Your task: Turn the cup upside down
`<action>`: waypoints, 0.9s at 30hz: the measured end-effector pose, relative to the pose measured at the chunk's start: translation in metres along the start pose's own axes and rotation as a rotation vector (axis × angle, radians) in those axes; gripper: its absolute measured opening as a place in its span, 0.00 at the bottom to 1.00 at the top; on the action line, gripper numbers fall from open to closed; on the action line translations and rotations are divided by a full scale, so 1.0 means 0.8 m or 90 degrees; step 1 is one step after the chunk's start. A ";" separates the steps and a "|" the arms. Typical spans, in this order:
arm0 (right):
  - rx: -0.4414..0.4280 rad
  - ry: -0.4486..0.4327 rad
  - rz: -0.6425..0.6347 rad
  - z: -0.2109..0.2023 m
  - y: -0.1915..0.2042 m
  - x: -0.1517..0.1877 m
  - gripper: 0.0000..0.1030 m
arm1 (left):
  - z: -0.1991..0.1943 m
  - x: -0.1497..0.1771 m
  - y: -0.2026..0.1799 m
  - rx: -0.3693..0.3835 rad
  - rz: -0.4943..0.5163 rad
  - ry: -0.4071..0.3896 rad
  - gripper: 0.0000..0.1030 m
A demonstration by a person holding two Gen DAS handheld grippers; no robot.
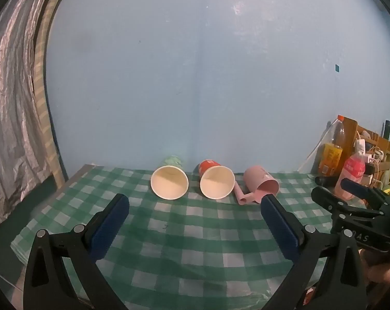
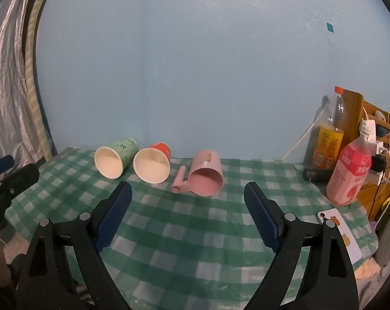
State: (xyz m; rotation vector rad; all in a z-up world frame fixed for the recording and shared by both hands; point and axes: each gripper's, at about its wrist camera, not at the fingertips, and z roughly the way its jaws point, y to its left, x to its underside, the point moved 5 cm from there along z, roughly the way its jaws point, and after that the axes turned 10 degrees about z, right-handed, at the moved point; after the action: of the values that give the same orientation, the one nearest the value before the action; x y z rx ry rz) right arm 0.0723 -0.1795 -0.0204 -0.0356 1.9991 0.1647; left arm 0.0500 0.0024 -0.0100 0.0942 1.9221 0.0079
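Three cups lie on their sides near the wall, mouths toward me: a green paper cup (image 1: pixel 170 179) (image 2: pixel 116 158), a red paper cup (image 1: pixel 215 180) (image 2: pixel 153 162) and a pink plastic mug (image 1: pixel 262 183) (image 2: pixel 205 174) with its handle (image 2: pixel 179 180) on the left. My left gripper (image 1: pixel 195 201) is open and empty above the cloth, short of the cups. My right gripper (image 2: pixel 188 190) is open and empty, just in front of the pink mug. The right gripper also shows in the left wrist view (image 1: pixel 347 191).
A green checked cloth (image 1: pixel 195 232) (image 2: pixel 195 232) covers the table. At the right stand an orange drink bottle (image 2: pixel 329 131), a pink bottle (image 2: pixel 349 173), a wooden rack with chargers (image 2: pixel 378 134) and a phone (image 2: pixel 342 230). A curtain (image 1: pixel 11 103) hangs at the left.
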 end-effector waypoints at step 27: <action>-0.007 0.027 0.012 0.018 -0.007 0.014 0.85 | 0.005 0.014 -0.011 0.006 0.014 0.012 1.00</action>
State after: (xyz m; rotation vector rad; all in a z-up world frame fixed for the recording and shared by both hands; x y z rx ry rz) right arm 0.0814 -0.1828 -0.0373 -0.0273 2.0421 0.1896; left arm 0.0492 -0.0062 -0.0222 0.1211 1.9393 0.0143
